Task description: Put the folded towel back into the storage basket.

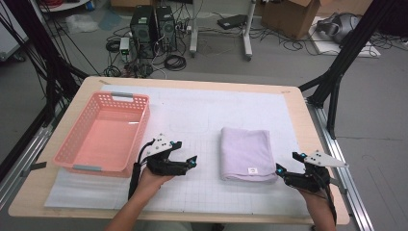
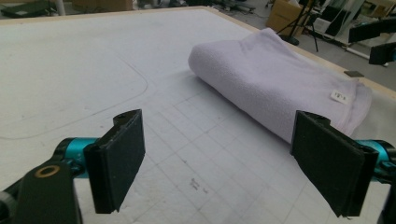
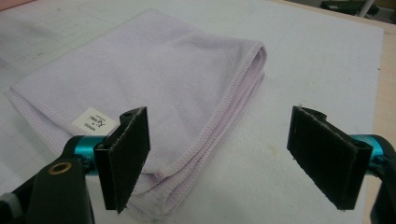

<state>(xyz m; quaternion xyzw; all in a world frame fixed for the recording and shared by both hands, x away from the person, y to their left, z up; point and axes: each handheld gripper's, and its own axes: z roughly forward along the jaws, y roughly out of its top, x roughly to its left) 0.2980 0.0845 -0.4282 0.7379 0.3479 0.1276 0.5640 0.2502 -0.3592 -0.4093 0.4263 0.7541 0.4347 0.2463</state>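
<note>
Your right gripper (image 3: 219, 158): jaws wide, at folded lilac towel's (image 3: 154, 79) near corner | your left gripper (image 2: 217, 163): wide, empty, beside towel | pink basket (image 1: 103, 132) left.

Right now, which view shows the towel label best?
The right gripper view: the label is close, beside the left jaw of the right tongs. The left gripper view shows it small; the high view shows a white speck.
</note>
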